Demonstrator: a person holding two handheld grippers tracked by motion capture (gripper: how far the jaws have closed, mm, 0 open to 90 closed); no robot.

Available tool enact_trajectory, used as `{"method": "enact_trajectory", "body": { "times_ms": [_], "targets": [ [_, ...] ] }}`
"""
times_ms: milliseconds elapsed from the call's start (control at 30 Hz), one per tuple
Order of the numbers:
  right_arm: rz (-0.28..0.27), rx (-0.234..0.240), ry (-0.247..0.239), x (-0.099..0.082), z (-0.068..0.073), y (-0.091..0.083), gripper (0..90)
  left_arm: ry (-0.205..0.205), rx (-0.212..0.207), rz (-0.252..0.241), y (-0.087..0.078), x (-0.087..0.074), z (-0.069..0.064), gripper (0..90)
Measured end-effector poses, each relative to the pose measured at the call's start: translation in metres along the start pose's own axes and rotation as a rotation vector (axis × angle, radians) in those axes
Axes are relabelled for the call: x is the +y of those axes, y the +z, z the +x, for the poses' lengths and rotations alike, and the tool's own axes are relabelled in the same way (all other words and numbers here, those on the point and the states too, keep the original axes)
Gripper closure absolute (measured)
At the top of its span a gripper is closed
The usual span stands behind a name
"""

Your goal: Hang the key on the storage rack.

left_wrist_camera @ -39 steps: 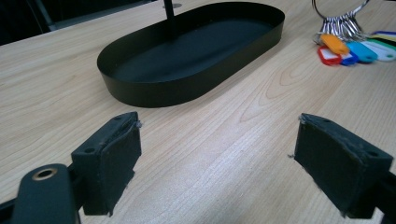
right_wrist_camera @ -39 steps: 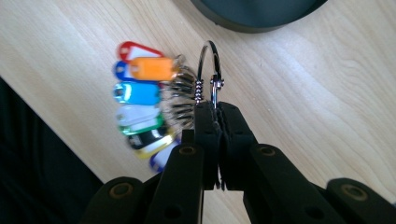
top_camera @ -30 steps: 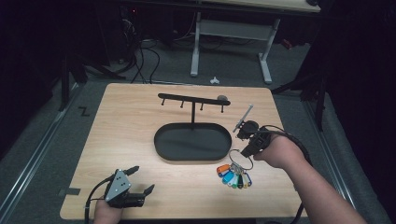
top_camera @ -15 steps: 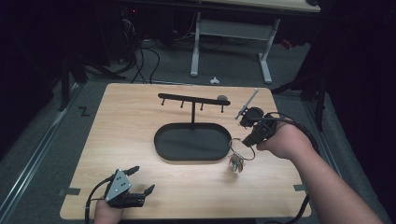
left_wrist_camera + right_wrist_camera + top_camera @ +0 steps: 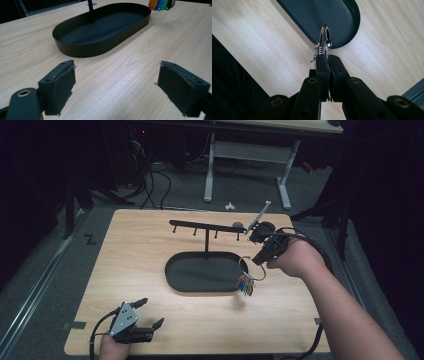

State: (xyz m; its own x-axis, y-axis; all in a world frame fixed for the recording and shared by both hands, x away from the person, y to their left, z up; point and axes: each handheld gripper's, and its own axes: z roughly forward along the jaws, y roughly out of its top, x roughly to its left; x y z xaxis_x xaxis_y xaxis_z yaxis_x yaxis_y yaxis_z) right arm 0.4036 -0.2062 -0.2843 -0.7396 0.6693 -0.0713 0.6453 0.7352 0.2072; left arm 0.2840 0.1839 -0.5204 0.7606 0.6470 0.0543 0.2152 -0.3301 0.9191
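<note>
Lifted since a moment ago: right gripper [image 5: 261, 256], clamped tight on key ring [image 5: 251, 269], now hanging off the table just past the black tray's [image 5: 172, 270] right end. Lots of bare wood all around tray. Close up: ring [image 5: 325, 37] pinched thin between pads. Left gripper [image 5: 116, 86] wide apart, near tray's front.

Setting: lab or test room, dimly lit. Evidence: one light wooden work table [image 5: 150, 270] on grey carpeted floor [image 5: 45, 285]; tangle of black cables [image 5: 150, 180] on the floor behind it; white metal-legged desk frame [image 5: 245, 157] at the back; black equipment stands [image 5: 70, 205] beside the table.
</note>
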Motion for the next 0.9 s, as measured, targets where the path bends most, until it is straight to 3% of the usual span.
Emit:
{"method": "enact_trajectory", "body": {
  "times_ms": [367,500,900],
  "targets": [
    [-0.032,0.022,0.01,0.015,-0.012,0.006,87.3,-0.009,0.021,0.004,-0.006,-0.003,0.002,15.0],
    [-0.041,0.006,-0.007,0.02,-0.015,0.008,87.3,-0.011,0.026,0.01,-0.005,-0.005,0.003,15.1],
    [-0.072,0.003,0.011,0.045,-0.024,0.008,87.3,-0.013,0.029,0.011,-0.01,-0.006,0.004,15.0]
  ]
}}
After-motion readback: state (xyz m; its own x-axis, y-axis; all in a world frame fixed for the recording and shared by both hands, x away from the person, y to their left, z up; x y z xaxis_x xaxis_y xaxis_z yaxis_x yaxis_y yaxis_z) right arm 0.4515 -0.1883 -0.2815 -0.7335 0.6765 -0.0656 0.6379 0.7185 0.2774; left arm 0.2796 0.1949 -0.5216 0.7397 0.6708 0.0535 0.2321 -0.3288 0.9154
